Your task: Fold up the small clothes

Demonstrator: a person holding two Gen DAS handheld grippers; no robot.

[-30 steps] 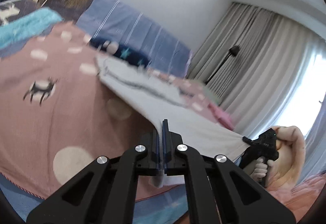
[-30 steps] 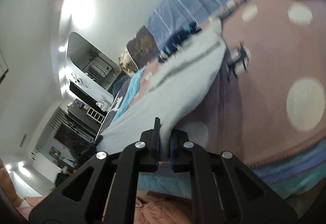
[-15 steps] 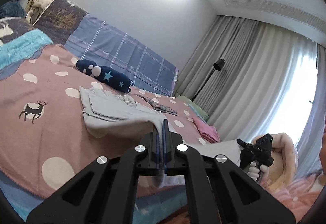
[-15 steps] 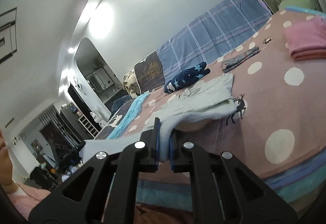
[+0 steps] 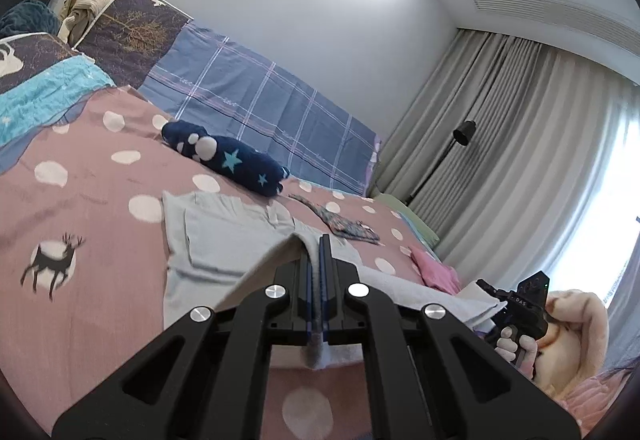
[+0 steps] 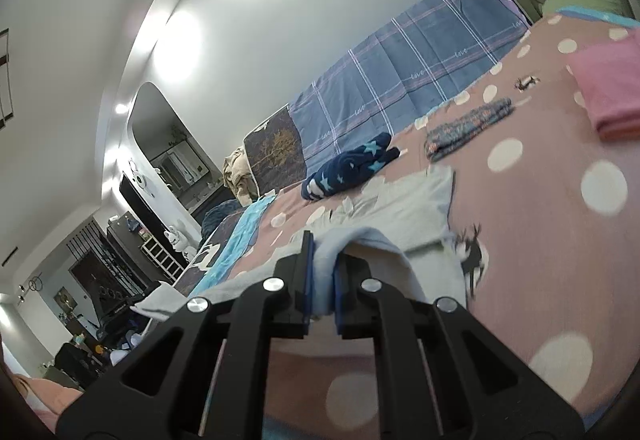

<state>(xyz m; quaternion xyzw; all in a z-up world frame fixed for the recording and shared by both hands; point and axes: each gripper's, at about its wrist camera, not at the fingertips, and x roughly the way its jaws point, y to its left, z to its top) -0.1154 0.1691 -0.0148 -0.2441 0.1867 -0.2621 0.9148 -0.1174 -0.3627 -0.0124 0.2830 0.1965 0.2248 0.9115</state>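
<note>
A light grey garment [image 5: 224, 236] lies partly spread on the pink dotted bedspread [image 5: 88, 200]. Its near edge is lifted off the bed. My left gripper [image 5: 315, 246] is shut on one end of that edge, and the cloth hangs down behind its fingers. In the left wrist view my right gripper [image 5: 494, 298], held in a hand, pinches the other end at the far right. The right wrist view shows that gripper [image 6: 321, 246] shut on a thick fold of the grey garment [image 6: 400, 208], which arches over its fingers.
A navy star-print item [image 5: 236, 160] lies beyond the garment. A folded patterned cloth [image 5: 348, 228] and a folded pink piece [image 5: 436, 268] sit further right. A blue plaid cover [image 5: 260, 112] stands at the head. A floor lamp [image 5: 460, 136] and curtains stand behind.
A second ago the garment was stretched in the air between the grippers. Its far part has since dropped flat onto the bed, while both grippers rose, still holding the near edge.
</note>
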